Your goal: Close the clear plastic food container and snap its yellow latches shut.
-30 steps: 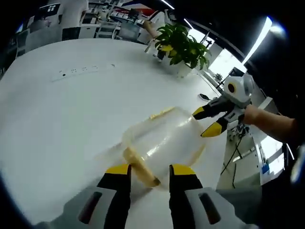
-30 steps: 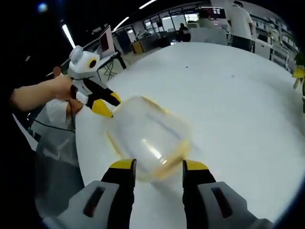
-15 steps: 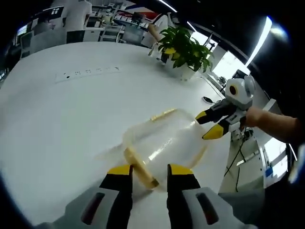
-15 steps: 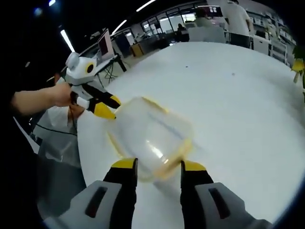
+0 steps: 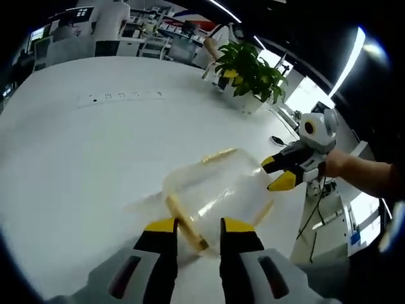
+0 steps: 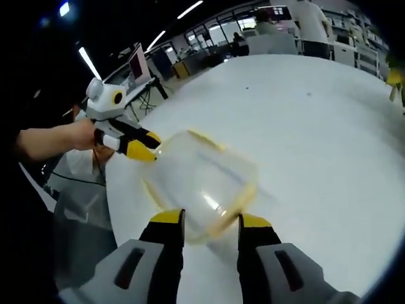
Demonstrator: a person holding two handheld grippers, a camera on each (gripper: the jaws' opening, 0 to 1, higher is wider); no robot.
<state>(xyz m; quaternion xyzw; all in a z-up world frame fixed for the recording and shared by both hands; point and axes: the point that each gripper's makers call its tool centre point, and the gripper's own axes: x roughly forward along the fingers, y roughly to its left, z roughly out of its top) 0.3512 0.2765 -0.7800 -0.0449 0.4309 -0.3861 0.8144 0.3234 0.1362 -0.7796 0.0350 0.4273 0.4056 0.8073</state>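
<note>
The clear plastic container (image 5: 218, 190) (image 6: 199, 177) hangs low over the white table (image 5: 76, 158), held at two opposite ends. My left gripper (image 5: 198, 228) is shut on its near end, where a yellow latch (image 5: 185, 221) lies slanted between the jaws. That same gripper (image 6: 150, 144) comes in from the left of the right gripper view, pinching the far corner. My right gripper (image 6: 211, 221) is shut on the other end, beside a yellow latch (image 6: 243, 196), and it (image 5: 271, 176) shows at the container's right corner. Another latch (image 5: 218, 154) lines the far rim.
A potted plant (image 5: 248, 63) stands at the far side of the table, and a power strip (image 5: 120, 96) lies further left. The table's edge (image 6: 111, 209) runs close under the container. People stand at desks in the background (image 6: 316, 25). A hand (image 6: 76, 133) holds the left gripper.
Both pairs of jaws have drawn closer together on the container's ends. The container has stayed in place between them; both views have shifted slightly.
</note>
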